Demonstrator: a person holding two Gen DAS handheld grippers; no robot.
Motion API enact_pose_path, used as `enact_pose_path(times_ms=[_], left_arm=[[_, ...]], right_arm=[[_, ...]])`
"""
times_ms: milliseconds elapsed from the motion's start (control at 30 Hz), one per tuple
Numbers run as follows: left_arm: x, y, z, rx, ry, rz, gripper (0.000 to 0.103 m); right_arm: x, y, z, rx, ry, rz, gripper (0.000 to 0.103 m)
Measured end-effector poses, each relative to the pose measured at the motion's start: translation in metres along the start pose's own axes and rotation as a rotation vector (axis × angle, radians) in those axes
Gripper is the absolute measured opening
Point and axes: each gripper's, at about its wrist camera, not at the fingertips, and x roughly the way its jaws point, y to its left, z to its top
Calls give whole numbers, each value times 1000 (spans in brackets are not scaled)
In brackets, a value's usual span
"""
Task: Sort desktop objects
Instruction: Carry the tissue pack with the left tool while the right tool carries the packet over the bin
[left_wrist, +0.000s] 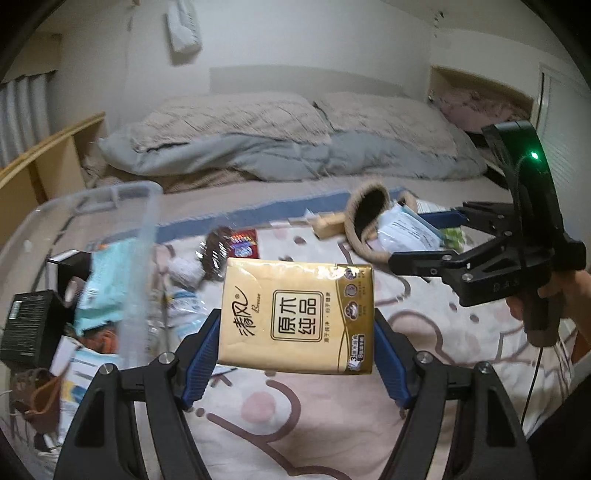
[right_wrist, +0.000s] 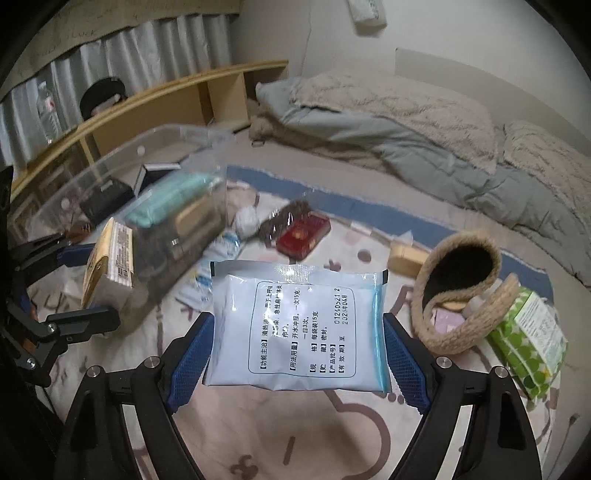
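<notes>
- Gold tissue pack (left_wrist: 295, 317): left gripper (left_wrist: 295, 354) is pinching it by both side edges, carrying it clear above the patterned blanket (left_wrist: 332, 424).
- White medicine sachet (right_wrist: 295, 328): right gripper (right_wrist: 295, 358) is clamping it by its sides, likewise aloft.
- Handling: both packs are soft, so squeeze should be staying even; each likely wants carrying over the rim before release.
- Clear plastic bin (left_wrist: 147, 229): standing to the left, holding a teal packet (left_wrist: 107, 280) and dark boxes.
- Woven pouch (right_wrist: 458, 291): lying open on its side, showing small pale items.

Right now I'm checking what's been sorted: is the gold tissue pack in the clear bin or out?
Out. The gold tissue pack is clamped between the left gripper's fingers, beside the clear bin.
</notes>
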Motion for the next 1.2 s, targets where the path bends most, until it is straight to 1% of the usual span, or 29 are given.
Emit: enact_pose_path(times_ms=[133, 267, 533, 867, 1033, 1200], left_arm=[[-15, 9, 7, -29, -32, 33, 75], [-33, 23, 13, -69, -61, 88, 75], [-69, 70, 9, -184, -87, 200, 75], [-95, 119, -10, -267, -85, 290, 75], [-102, 141, -23, -297, -78, 335, 75], [-103, 161, -33, -315, -47, 365, 75]], right_arm=[[-8, 8, 12, 43, -22, 16, 88], [-15, 22, 24, 54, -42, 23, 88], [-25, 60, 48, 57, -99, 63, 88], [-15, 115, 65, 23, -112, 146, 88], [-1, 138, 70, 4, -91, 174, 88], [10, 154, 74, -9, -76, 190, 88]])
